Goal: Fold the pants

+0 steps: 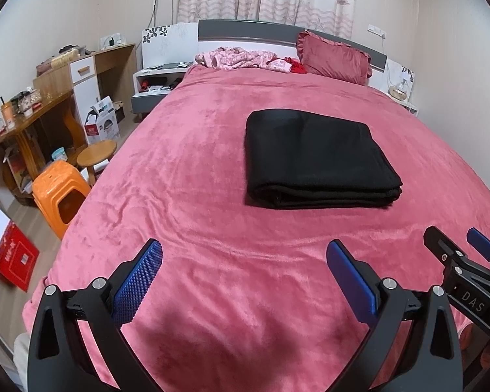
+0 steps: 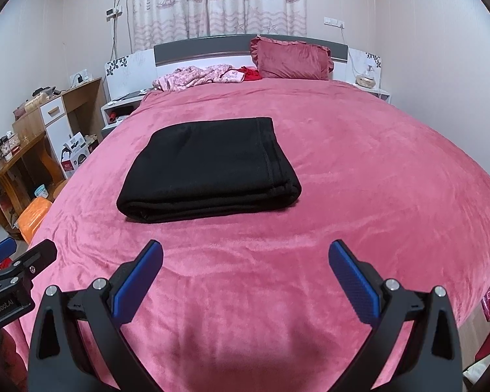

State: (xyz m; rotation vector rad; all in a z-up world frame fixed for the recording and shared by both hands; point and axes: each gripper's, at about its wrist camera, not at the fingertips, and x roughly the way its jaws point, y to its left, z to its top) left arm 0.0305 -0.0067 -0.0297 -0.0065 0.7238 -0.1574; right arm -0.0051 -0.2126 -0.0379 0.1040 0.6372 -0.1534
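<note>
An orange stool (image 1: 60,196) is seen at the left, beside the bed (image 1: 186,170). The left gripper (image 1: 245,281) is held over the near edge of the pink cover, its blue-padded fingers (image 1: 140,281) spread wide apart with nothing between them. The black pants (image 1: 317,160) are laid folded into a flat stacked rectangle, farther up the bed, well apart from both grippers. The right gripper (image 2: 245,281) is likewise held splayed and empty, with the pants (image 2: 209,170) lying beyond it and to its left.
</note>
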